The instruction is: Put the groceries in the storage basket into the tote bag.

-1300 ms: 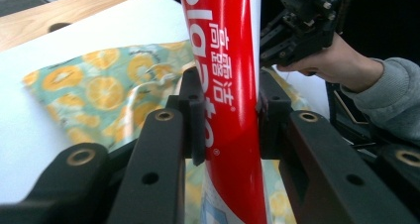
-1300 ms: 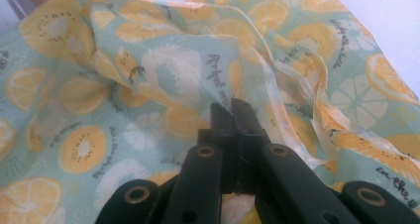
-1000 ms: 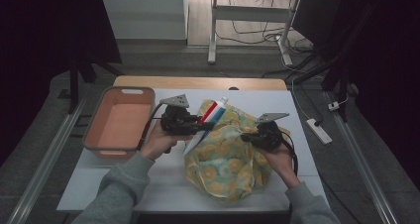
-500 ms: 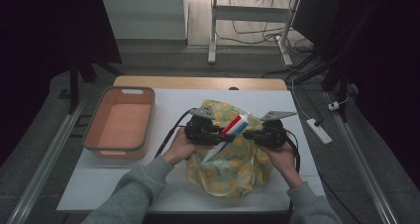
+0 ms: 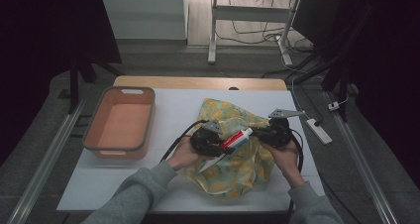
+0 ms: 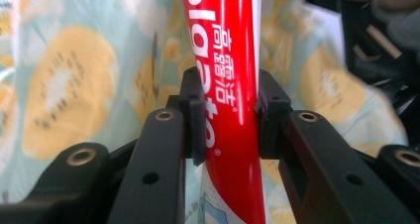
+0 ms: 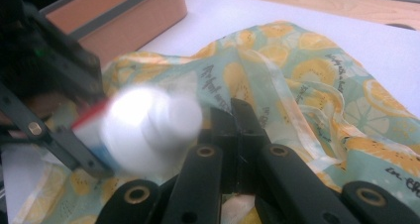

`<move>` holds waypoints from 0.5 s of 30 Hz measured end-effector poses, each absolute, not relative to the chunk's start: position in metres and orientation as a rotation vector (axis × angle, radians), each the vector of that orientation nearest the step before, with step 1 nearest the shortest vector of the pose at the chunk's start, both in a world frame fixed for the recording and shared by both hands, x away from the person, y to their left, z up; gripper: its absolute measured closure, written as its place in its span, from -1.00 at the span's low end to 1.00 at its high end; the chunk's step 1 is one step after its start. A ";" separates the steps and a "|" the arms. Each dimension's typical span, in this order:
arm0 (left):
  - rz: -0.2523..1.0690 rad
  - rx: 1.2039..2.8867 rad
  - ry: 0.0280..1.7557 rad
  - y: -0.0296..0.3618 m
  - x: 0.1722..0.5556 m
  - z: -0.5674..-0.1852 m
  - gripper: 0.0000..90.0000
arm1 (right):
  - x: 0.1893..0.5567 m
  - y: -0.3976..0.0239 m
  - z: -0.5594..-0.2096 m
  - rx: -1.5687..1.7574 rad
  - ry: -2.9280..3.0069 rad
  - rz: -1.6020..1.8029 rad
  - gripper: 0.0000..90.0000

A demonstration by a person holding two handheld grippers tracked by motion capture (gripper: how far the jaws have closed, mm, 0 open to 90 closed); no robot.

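A red and white toothpaste tube [image 5: 236, 138] lies nearly level over a yellow lemon-print cloth bag [image 5: 233, 177] in the middle of the table. My left gripper [image 5: 224, 144] is shut on the tube's red body [image 6: 225, 75], one pad on each side, in the left gripper view [image 6: 227, 116]. The tube's white cap [image 7: 153, 127] points toward my right gripper [image 5: 259, 135] and is blurred just left of its jaws. My right gripper [image 7: 235, 117] is shut, its tips pinching a fold of the bag [image 7: 307, 85]. How much cloth sits between the pads is hidden.
An empty orange tray [image 5: 121, 122] stands at the table's left; its corner [image 7: 124, 16] is behind the bag in the right gripper view. White tabletop [image 5: 173, 105] lies bare around the bag. Cables trail from both grippers toward the person.
My left gripper has carried the tube right and down, from the bag's left edge to over the bag, close to my right gripper. The right gripper has stayed on the bag.
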State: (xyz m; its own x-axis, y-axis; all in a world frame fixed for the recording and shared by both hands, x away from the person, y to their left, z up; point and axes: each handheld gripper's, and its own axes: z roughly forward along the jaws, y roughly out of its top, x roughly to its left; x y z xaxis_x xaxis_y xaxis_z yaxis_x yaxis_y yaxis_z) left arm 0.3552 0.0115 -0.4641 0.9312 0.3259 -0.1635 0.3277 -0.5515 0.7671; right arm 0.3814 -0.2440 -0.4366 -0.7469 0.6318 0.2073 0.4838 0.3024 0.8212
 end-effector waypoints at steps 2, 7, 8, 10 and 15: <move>0.008 2.220 0.453 0.011 0.354 -0.466 0.57 | 0.381 -0.246 -0.436 1.047 2.393 1.437 0.98; 0.018 2.288 0.446 0.008 0.353 -0.473 0.57 | 0.381 -0.249 -0.433 1.052 2.372 1.459 0.98; 0.020 2.299 0.453 0.007 0.353 -0.475 0.57 | 0.381 -0.250 -0.432 1.051 2.369 1.463 0.98; 0.020 2.313 0.465 0.005 0.355 -0.477 0.57 | 0.380 -0.250 -0.431 1.045 2.364 1.469 0.98; 0.056 2.353 0.501 -0.005 0.357 -0.482 0.57 | 0.376 -0.243 -0.427 1.006 2.372 1.471 0.98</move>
